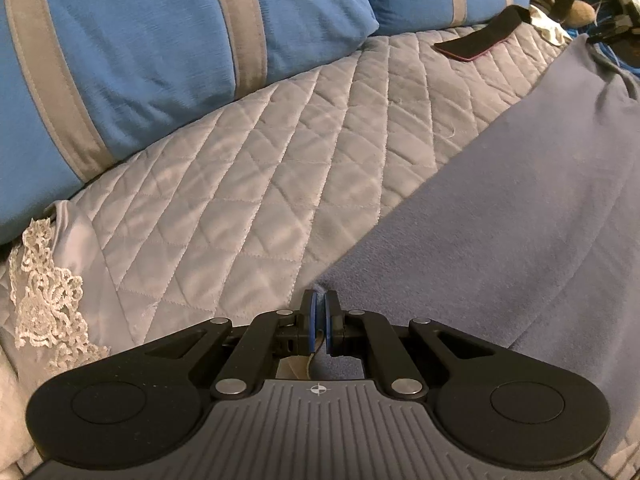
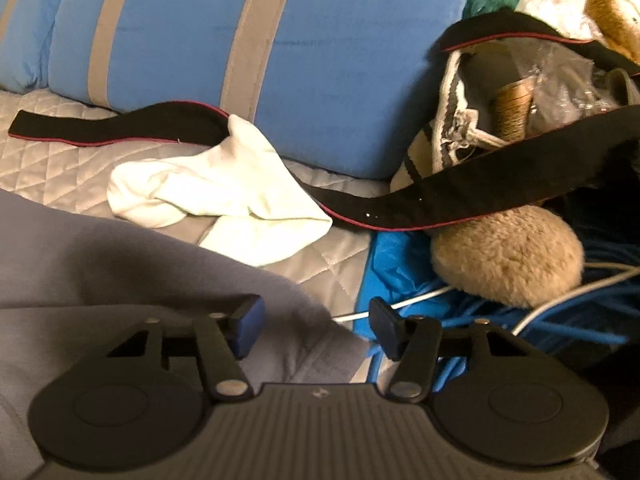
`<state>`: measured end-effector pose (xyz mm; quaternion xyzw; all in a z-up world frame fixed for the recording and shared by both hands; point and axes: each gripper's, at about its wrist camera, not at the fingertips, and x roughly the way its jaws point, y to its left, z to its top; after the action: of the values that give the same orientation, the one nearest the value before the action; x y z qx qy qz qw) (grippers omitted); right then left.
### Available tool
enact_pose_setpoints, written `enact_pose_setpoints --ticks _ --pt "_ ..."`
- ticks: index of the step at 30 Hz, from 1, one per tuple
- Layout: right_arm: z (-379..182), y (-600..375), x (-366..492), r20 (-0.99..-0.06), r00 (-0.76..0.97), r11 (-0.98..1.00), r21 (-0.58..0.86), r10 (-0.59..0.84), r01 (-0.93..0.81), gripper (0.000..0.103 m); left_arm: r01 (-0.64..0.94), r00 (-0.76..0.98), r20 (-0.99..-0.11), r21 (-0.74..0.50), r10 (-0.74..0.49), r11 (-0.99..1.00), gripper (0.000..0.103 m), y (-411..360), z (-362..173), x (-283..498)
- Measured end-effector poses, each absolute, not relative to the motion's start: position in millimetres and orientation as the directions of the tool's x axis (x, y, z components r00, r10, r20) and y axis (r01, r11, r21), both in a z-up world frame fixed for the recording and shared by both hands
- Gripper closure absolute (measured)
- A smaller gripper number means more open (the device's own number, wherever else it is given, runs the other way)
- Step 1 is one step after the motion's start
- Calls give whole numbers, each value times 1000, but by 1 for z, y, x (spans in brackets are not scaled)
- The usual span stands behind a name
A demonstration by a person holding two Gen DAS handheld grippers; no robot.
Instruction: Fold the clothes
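A grey-blue fleece garment (image 1: 500,216) lies spread on the quilted grey bed cover (image 1: 248,184). My left gripper (image 1: 320,312) is shut on the garment's near corner edge, the cloth pinched between its blue pads. In the right wrist view the same garment (image 2: 120,264) fills the lower left. My right gripper (image 2: 314,324) is open, its jaws wide apart just above the garment's right corner, holding nothing.
Blue pillows with grey stripes (image 1: 160,52) line the back. A black strap with red trim (image 2: 120,128) and white socks (image 2: 216,192) lie on the cover. A tan plush toy (image 2: 508,256), blue cords (image 2: 520,320) and a cluttered bag (image 2: 512,100) sit at right. Lace trim (image 1: 44,292) lies at left.
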<state>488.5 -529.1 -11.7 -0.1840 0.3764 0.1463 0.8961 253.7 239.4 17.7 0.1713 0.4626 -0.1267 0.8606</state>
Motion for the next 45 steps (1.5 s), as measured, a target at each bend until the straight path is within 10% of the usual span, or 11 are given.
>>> enact_pose_setpoints --ticks 2,5,24,45 --pt "-12 -531 495 -746 651 886 -197 142 -420 53 375 542 -838 172 -64 911 99 241 18 254" --pt "-11 -532 499 -772 614 886 -155 168 -437 103 367 554 -830 175 -63 913 99 242 20 253" --pt "51 -508 456 -571 817 924 -264 83 -278 103 126 775 -613 393 158 911 99 259 89 273" --pt "66 -523 317 -590 796 908 -247 135 -337 103 290 813 -581 375 -20 881 99 259 77 159"
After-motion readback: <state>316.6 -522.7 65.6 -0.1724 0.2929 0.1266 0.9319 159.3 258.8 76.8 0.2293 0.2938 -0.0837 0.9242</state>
